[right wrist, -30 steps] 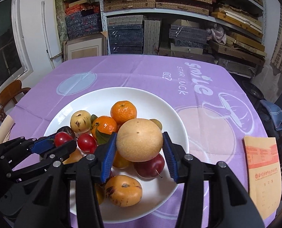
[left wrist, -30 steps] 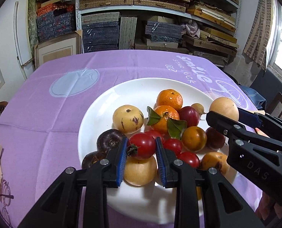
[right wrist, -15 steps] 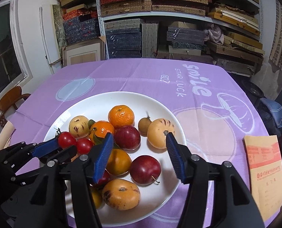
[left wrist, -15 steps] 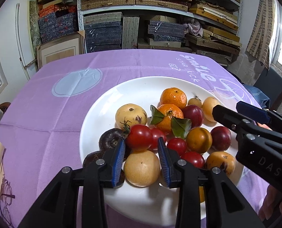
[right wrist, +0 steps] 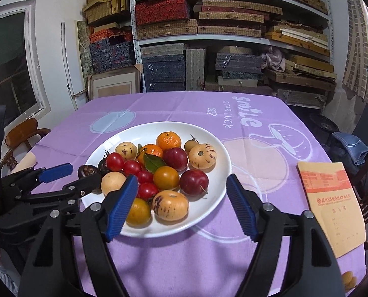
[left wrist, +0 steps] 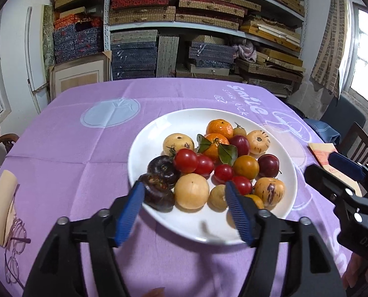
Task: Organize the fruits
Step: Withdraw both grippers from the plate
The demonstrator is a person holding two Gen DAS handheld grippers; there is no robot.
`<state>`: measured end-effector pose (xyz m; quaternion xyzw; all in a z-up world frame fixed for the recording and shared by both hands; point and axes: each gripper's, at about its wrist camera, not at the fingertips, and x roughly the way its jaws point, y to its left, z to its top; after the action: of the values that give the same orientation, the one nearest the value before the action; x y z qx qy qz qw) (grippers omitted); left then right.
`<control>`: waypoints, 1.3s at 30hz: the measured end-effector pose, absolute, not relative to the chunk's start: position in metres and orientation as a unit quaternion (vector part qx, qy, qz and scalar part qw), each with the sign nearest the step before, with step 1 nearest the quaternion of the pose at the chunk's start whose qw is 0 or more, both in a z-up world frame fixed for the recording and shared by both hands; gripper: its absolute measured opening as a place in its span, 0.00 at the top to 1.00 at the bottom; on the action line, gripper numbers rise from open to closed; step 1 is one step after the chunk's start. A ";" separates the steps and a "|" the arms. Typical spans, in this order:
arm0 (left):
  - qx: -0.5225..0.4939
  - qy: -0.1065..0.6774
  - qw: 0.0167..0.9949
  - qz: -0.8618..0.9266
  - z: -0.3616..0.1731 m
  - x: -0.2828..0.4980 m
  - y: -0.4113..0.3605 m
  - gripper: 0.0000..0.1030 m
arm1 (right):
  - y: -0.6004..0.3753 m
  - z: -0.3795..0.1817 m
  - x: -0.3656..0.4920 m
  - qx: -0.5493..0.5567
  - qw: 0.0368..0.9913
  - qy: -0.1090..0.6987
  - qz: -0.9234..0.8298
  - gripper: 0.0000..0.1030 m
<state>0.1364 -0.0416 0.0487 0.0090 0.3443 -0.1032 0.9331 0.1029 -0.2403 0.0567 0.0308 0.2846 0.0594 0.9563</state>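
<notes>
Left wrist view has the left gripper (left wrist: 184, 209) spread wide with nothing in it, right gripper (right wrist: 181, 205) same deal, both hanging over the near rim of the white plate (left wrist: 154, 133) where the fruits (left wrist: 218, 165) sit piled mid-table.

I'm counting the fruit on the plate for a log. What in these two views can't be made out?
- Left wrist view: an orange fruit on the white plate is half hidden behind the left gripper finger.
- Right wrist view: the dark fruits are partly covered by the left gripper's finger.
- Right wrist view: the notebook print is too small to read.
- Right gripper: open, hiding nothing whole.
</notes>
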 end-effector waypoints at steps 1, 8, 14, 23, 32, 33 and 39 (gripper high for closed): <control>0.009 0.341 0.934 -0.103 0.050 0.131 -0.039 0.28 | -0.241 0.056 0.095 0.031 0.958 0.280 0.057 0.26; 0.004 0.349 0.933 -0.090 0.048 0.112 -0.032 0.08 | -0.244 0.038 0.069 0.033 0.957 0.283 0.056 0.25; 0.019 0.355 0.931 -0.086 0.042 0.101 -0.039 0.06 | -0.243 0.036 0.060 0.043 0.957 0.282 0.059 0.19; 0.024 0.366 0.928 -0.064 0.034 0.082 -0.037 0.05 | -0.223 0.033 0.054 0.003 0.958 0.282 0.043 0.16; 0.001 0.350 0.936 -0.043 0.041 0.074 -0.023 0.03 | -0.220 0.030 0.056 0.002 0.958 0.285 0.044 0.16; -0.001 0.347 0.937 -0.035 0.041 0.073 -0.022 0.03 | -0.220 0.030 0.056 0.001 0.957 0.286 0.044 0.16; 0.001 0.345 0.938 -0.035 0.041 0.074 -0.022 0.03 | -0.224 0.029 0.057 0.010 0.957 0.287 0.043 0.15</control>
<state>0.0735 -0.0225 0.0412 0.0010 0.3448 -0.0348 0.9380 0.0568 -0.2244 0.0293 0.0098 0.2873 0.0428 0.9568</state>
